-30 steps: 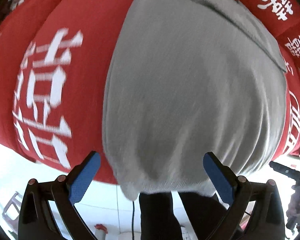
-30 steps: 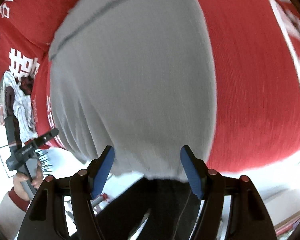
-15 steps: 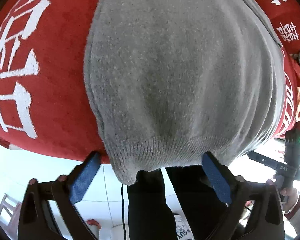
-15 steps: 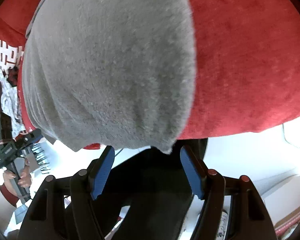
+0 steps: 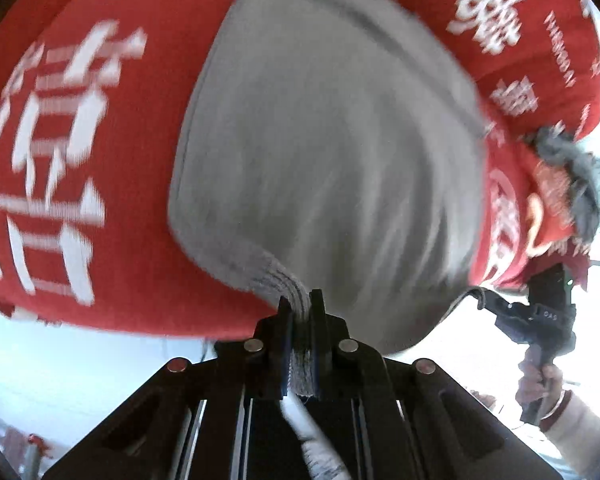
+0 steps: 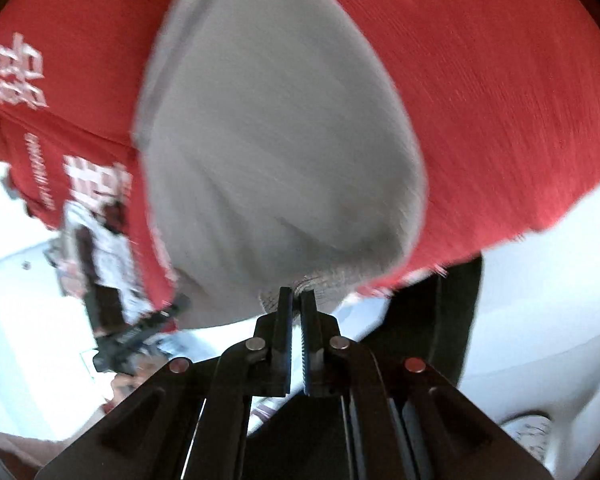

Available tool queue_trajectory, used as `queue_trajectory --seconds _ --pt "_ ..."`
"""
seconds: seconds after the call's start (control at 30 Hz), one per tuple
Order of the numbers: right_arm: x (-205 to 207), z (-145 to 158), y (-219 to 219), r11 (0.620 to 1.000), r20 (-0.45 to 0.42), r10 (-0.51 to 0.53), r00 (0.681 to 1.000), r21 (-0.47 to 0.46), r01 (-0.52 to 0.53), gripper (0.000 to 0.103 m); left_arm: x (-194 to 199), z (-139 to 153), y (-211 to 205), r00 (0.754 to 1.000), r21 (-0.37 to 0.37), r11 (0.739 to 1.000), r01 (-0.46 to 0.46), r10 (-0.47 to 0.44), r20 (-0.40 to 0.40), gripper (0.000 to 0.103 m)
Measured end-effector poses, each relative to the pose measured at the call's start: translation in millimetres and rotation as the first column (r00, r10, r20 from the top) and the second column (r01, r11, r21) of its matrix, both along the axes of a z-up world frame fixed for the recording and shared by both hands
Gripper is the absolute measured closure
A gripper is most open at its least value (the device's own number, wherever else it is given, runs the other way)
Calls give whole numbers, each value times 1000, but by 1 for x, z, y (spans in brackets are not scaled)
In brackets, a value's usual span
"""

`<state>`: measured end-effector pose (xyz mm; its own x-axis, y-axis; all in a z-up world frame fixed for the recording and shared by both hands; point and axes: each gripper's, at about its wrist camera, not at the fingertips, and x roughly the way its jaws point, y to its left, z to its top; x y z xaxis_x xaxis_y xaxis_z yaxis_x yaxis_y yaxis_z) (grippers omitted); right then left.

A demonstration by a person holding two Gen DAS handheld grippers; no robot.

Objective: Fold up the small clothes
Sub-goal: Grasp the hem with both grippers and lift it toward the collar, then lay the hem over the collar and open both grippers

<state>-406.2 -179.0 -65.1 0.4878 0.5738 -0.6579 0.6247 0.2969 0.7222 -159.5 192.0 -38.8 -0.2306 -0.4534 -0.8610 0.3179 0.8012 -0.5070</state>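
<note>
A grey knitted garment lies on a red cloth with white characters that covers the table. In the left wrist view my left gripper is shut on the ribbed hem of the garment at its near left corner, and the bunched knit shows between the pads. In the right wrist view my right gripper is shut on the ribbed hem of the same grey garment at its near right corner. The right gripper also shows at the right edge of the left wrist view, held by a hand.
A small dark and patterned pile of clothes lies on the red cloth beyond the grey garment, on its right. The table's near edge drops to a pale floor. A person's dark trousers stand close to that edge.
Both grippers went from wide open around the garment's near hem to shut on it. The hem is now bunched and lifted slightly at both corners, and both views have tipped back.
</note>
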Motion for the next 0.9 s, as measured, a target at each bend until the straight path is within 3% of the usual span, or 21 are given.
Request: queue_trajectory --seconds 0.17,0.4,0.7,0.9 --pt "53 29 -33 999 109 -37 993 -32 40 99 55 27 -27 996 -72 996 -45 50 68 95" --pt "123 52 -88 993 172 -60 983 -86 76 99 148 42 -67 985 -109 991 -75 91 148 95" --pt "211 72 -152 986 220 -18 975 -157 54 99 233 49 -122 964 -104 991 -87 109 241 95" --pt "254 65 -180 983 217 -10 976 -178 49 99 270 37 -139 958 -89 990 -109 129 256 95"
